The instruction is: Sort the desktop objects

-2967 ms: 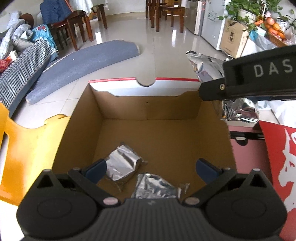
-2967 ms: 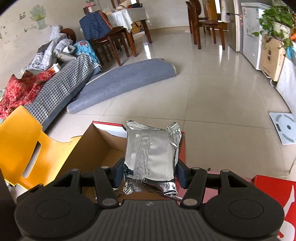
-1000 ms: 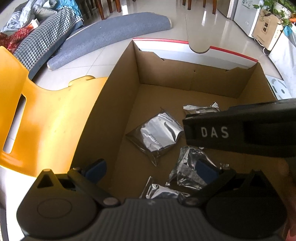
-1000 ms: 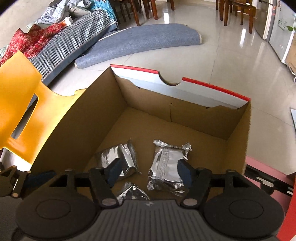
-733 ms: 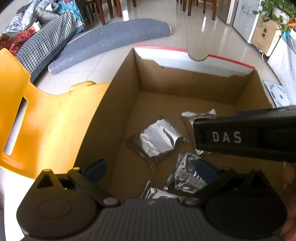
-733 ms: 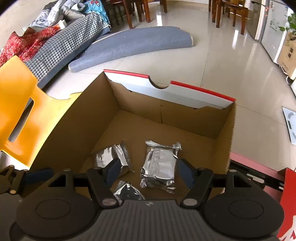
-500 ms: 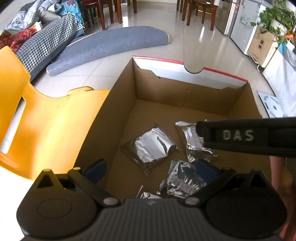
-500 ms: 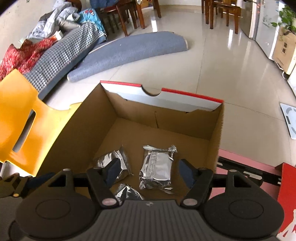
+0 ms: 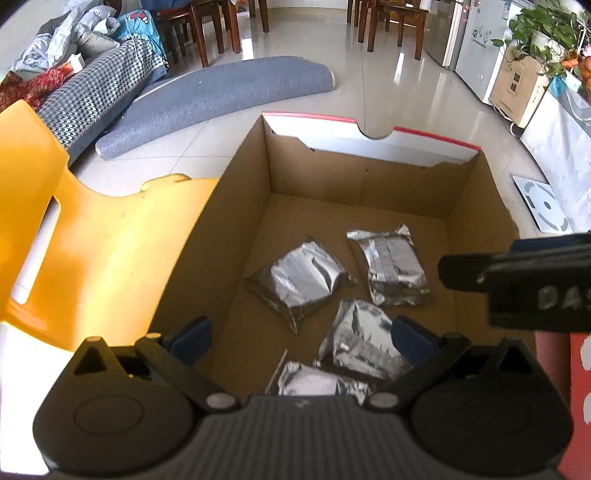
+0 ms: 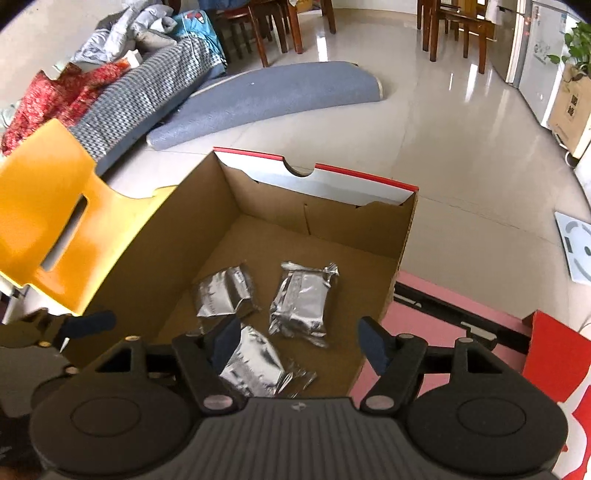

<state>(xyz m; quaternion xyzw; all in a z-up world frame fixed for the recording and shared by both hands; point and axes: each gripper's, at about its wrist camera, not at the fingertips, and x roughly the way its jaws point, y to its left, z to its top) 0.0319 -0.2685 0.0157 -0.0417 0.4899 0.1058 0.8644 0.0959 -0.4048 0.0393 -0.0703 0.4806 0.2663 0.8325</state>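
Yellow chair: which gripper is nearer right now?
Left. The left gripper hangs over the cardboard box's wall on the yellow chair's side. The right gripper is over the opposite side, above the far wall, jaws open and empty.

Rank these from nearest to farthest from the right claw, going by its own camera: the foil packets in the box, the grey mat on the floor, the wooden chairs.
1. Foil packets: in the cardboard box, just ahead of the right claw.
2. Grey mat: on the floor beyond the box.
3. Wooden chairs: at the room's far end.
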